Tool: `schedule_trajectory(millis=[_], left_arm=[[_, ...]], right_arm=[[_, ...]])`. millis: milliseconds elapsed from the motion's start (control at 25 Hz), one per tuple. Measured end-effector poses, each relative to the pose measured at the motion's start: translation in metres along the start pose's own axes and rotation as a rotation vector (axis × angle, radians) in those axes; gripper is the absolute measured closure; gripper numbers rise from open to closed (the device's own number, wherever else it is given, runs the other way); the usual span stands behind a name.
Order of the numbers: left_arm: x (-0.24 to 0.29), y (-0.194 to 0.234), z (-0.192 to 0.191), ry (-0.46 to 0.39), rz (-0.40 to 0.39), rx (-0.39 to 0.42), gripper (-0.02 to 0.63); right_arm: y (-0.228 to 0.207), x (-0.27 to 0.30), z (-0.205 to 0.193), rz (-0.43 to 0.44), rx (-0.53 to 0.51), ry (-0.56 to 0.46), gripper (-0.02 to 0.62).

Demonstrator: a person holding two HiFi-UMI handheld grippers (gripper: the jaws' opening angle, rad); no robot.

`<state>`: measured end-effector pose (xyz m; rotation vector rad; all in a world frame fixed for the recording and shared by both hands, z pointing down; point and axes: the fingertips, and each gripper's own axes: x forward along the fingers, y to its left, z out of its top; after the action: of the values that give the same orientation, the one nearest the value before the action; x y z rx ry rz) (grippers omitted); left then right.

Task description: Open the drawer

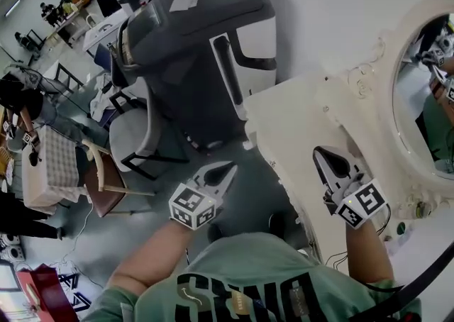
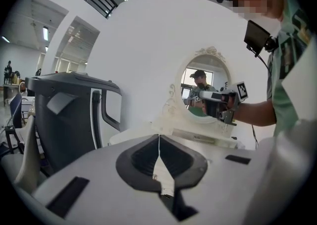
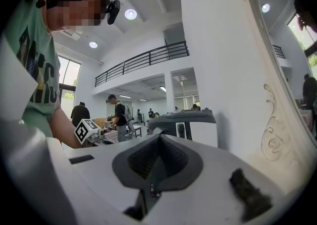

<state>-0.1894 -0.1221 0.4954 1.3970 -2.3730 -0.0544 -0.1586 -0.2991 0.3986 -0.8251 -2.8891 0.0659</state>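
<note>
Left gripper (image 1: 228,169) and right gripper (image 1: 321,152) — ribbed dark jaws pressed together, empty — near carved cream vanity (image 1: 284,123).

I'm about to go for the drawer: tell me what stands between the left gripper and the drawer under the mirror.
Nothing visible does. In the left gripper view the drawer lies straight past the shut left gripper, with only bare tabletop before it. The right gripper hangs higher, off that path.

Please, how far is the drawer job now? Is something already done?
Nothing looks done: the drawer front under the mirror seems shut. In hand: the left claw and right claw are shut, empty, near the dressing table. Left: grasp and pull it.
</note>
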Motion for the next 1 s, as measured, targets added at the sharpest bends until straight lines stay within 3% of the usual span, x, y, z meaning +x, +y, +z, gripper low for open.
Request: schedule_trajectory(millis=[320, 520, 720, 1000], left_arm=[[0.056, 0.016, -0.072, 0.123, -0.023, -0.030, 0.595], [0.097, 0.026, -0.125, 0.221, -0.021, -0.094, 0.589], [0.135, 0.023, -0.182, 0.340, -0.027, -0.081, 0.472], [0.189, 0.021, -0.237, 0.472, -0.016, 0.027, 0.397]], right_arm=[[0.003, 0.019, -0.031, 0.016, 0.036, 0.029, 0.584], [-0.003, 0.015, -0.052, 0.023, 0.043, 0.062, 0.584], [-0.014, 0.001, -0.072, 0.008, 0.067, 0.079, 0.584], [-0.026, -0.012, -0.091, -0.001, 0.089, 0.086, 0.584]])
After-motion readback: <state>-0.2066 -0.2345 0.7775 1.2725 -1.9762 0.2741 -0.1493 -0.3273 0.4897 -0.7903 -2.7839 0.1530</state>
